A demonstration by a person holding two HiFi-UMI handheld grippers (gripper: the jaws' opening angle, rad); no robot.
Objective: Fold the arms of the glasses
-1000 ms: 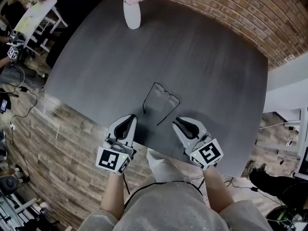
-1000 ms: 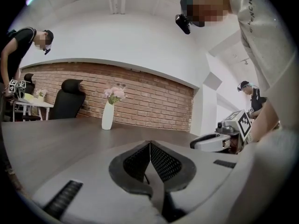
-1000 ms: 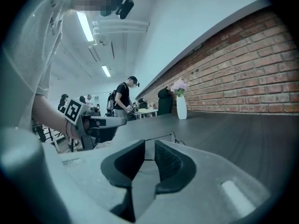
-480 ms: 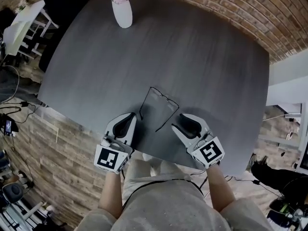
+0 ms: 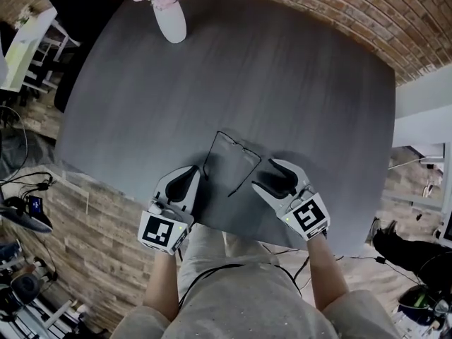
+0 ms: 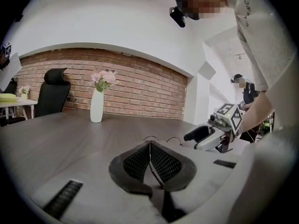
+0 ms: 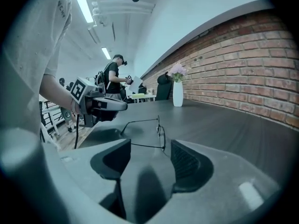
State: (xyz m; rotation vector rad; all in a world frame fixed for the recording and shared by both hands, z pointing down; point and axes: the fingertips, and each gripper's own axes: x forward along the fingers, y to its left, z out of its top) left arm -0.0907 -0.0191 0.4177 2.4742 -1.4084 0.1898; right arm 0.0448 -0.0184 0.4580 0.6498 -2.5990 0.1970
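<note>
Thin wire-framed glasses [image 5: 229, 157] lie on the dark table [image 5: 304, 83] with both arms spread out toward me. My left gripper [image 5: 189, 176] rests just left of the left arm's tip, and its pads are pressed together with nothing in them. In the left gripper view [image 6: 150, 146] the frame's wire [image 6: 174, 139] shows just beyond the tips. My right gripper [image 5: 272, 176] sits just right of the right arm. Its jaws are opening, and in the right gripper view [image 7: 149, 155] nothing lies between the pads. The glasses [image 7: 160, 133] lie just ahead of them.
A white vase with pink flowers [image 5: 169, 20] stands at the table's far left. The table's near edge [image 5: 141, 188] runs right under my hands. A brick wall [image 5: 339, 13] lies beyond the table, with chairs, desks and people at the left.
The right gripper's jaws have spread from nearly closed to wide apart. Both grippers have edged forward and down toward the glasses. The glasses lie as before.
</note>
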